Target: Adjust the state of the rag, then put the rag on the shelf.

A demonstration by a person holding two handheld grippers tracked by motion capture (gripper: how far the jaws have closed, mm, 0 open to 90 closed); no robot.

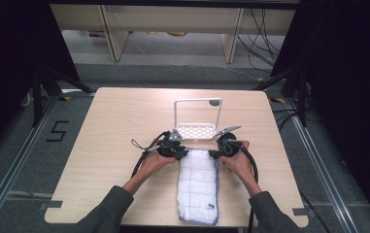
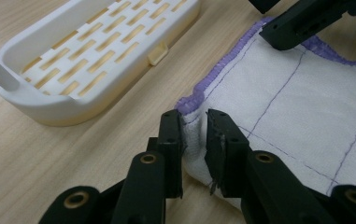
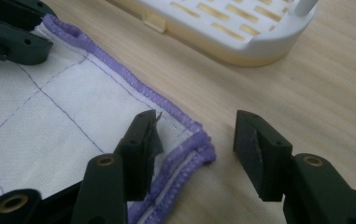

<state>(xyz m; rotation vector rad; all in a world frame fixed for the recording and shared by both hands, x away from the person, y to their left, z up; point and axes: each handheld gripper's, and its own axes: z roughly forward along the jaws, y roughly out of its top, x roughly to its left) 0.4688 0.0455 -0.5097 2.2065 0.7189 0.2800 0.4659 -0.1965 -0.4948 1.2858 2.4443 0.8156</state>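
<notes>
A white cloth (image 1: 198,182) with purple stitched edges lies lengthwise on the table, its far edge just short of a white slotted tray (image 1: 195,130) with a tall wire handle. My left gripper (image 1: 176,150) sits at the cloth's far left corner. In the left gripper view its jaws (image 2: 194,122) stand close together, with the corner of the cloth (image 2: 297,107) bunched between them. My right gripper (image 1: 220,151) is at the far right corner. In the right gripper view (image 3: 196,127) it is open, one jaw resting on the cloth (image 3: 49,116), the other over bare wood beside the corner.
The slotted tray (image 2: 87,51) (image 3: 241,28) lies a short way beyond both grippers. The wooden table (image 1: 124,121) has bare room left, right and behind the tray. The person's forearms come in from the near edge on either side of the cloth.
</notes>
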